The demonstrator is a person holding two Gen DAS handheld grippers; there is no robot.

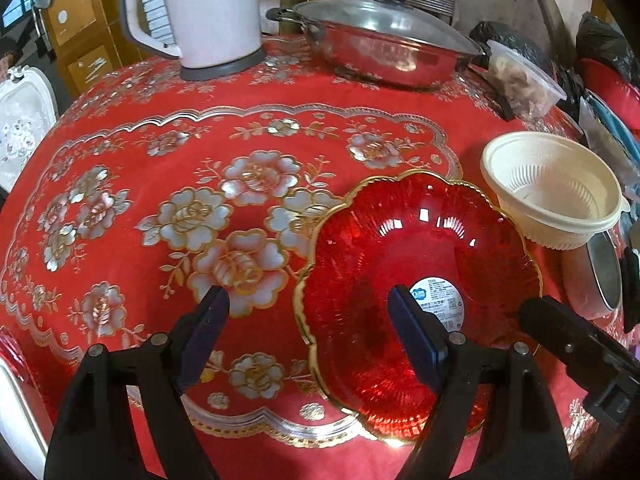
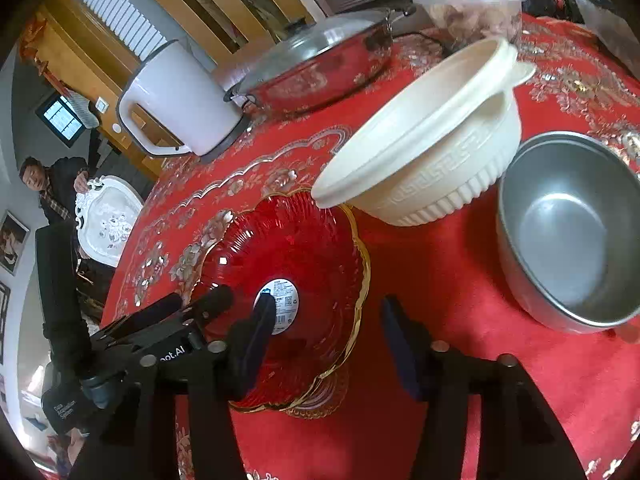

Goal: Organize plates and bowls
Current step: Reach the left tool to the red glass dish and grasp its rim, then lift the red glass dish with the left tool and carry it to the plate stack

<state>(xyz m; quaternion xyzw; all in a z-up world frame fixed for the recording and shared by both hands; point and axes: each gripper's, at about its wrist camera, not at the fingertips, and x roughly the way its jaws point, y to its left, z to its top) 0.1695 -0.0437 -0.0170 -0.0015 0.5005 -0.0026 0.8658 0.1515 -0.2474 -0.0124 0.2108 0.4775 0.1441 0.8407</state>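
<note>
Red glass plate (image 1: 420,272), floral red tablecloth (image 1: 168,208)

left claw (image 1: 308,316) open, right finger over red plate (image 1: 420,280) | cream bowl (image 1: 554,192) just right-far of plate | kettle (image 1: 204,16), lidded pan (image 1: 384,52) far | counter (image 1: 160,160) red floral cloth
</note>
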